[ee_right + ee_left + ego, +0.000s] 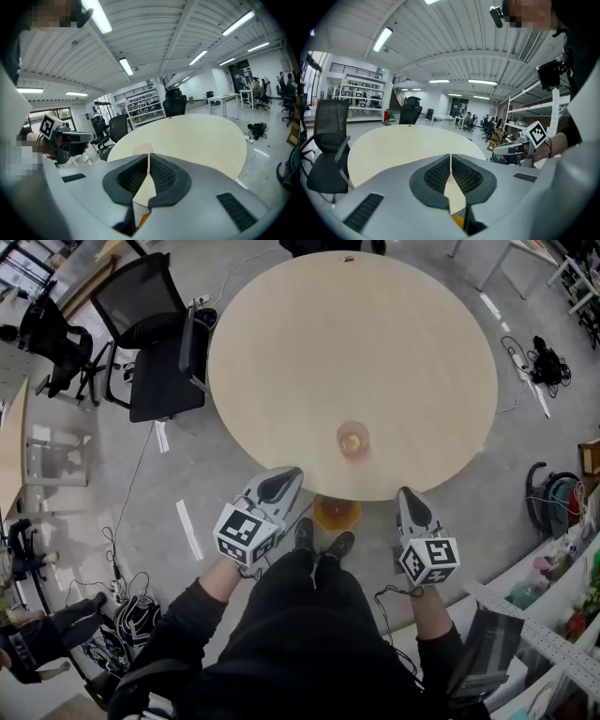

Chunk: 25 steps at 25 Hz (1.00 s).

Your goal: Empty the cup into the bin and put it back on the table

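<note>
Near the table (281, 352) edge stands the cup (353, 440); left gripper (284, 476) and right gripper (407, 494) hover outside, jaws together.

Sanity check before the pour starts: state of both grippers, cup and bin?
left gripper: shut, nothing between the jaws.
right gripper: shut, nothing between the jaws.
cup: upright on the table near its near edge, not gripped, something orange-tinted seems to be inside.
bin: on the floor just below the table's near edge, by the person's feet.
</note>
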Tool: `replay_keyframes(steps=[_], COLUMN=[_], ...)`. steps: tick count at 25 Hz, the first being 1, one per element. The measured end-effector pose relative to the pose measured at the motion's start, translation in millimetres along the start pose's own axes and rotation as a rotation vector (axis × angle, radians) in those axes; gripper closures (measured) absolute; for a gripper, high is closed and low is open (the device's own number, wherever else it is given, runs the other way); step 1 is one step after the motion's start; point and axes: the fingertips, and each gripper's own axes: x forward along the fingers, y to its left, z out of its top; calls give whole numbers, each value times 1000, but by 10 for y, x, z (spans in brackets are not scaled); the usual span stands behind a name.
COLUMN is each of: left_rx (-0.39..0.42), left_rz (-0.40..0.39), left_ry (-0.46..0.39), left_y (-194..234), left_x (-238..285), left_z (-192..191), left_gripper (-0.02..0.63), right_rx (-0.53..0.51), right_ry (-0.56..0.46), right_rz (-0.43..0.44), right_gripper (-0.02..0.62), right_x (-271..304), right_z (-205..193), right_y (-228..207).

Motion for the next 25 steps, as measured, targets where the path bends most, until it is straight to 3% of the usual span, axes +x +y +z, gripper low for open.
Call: replay_keyframes(steps=[9,12,15,21,25], left_rx=[-20,10,67,268,301], left_rz=[-80,-133,-207,-336,-365], left_ry=[90,123,151,247,310], left_y=[312,316,280,285,397], left_x=[418,525,657,987,1213], left_z=[-375,-447,-499,-656,-799], left_gripper=[574,447,396,380,380], right_rx=[-151,-195,-252,-339,-379], right_ry=[127,149,181,241,269], right_rz=[62,83,127,241,288], right_gripper=[486,465,435,413,398], right_x=[669,794,911,1151,1337], right_z=[-236,-275,-321,-382,-436], right_y=[-14,-23,-27,-36,-39])
